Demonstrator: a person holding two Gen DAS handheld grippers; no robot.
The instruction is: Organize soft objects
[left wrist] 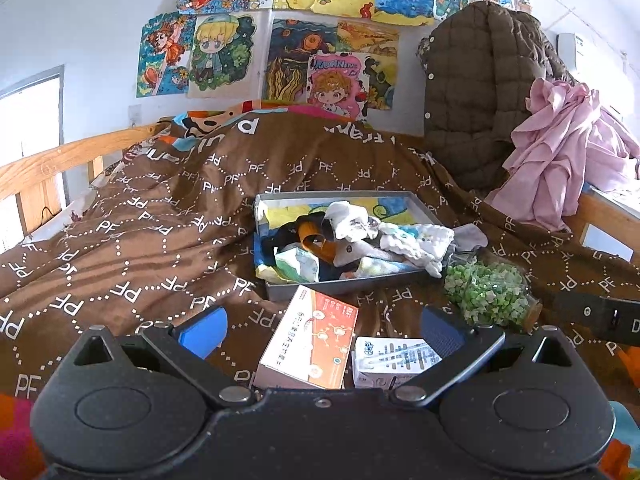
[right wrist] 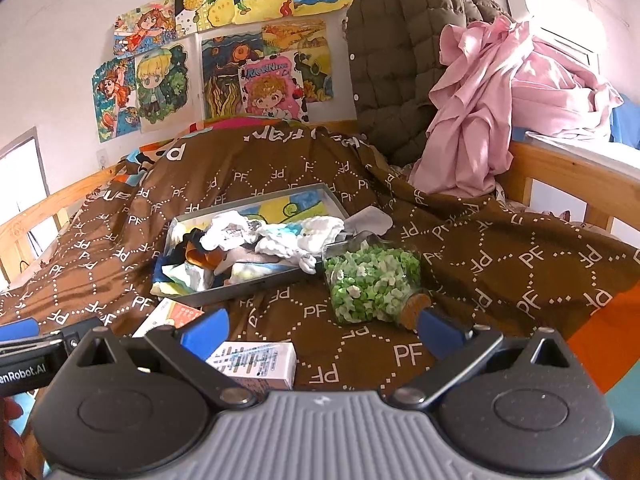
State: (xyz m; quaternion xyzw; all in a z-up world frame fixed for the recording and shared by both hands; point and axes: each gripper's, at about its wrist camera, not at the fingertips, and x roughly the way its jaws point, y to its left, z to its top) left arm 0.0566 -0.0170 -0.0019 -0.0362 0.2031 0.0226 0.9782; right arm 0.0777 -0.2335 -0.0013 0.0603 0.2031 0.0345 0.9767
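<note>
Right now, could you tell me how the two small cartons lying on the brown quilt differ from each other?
The orange-and-white carton is larger and lies nearer the grey tray, one corner almost at its front wall. The white carton is smaller, with blue print, and lies further from the tray. Both are closed, flat on the quilt, outside the tray.

Box print (right wrist: 256,360) too small to read

Brown quilted jacket (right wrist: 404,60) & crumpled pink cloth (right wrist: 492,108) heaped at bed's far right. Glass jar of green bits (right wrist: 370,284) lies on its side nr orange-white carton (left wrist: 310,342) & small white box (right wrist: 256,362).
</note>
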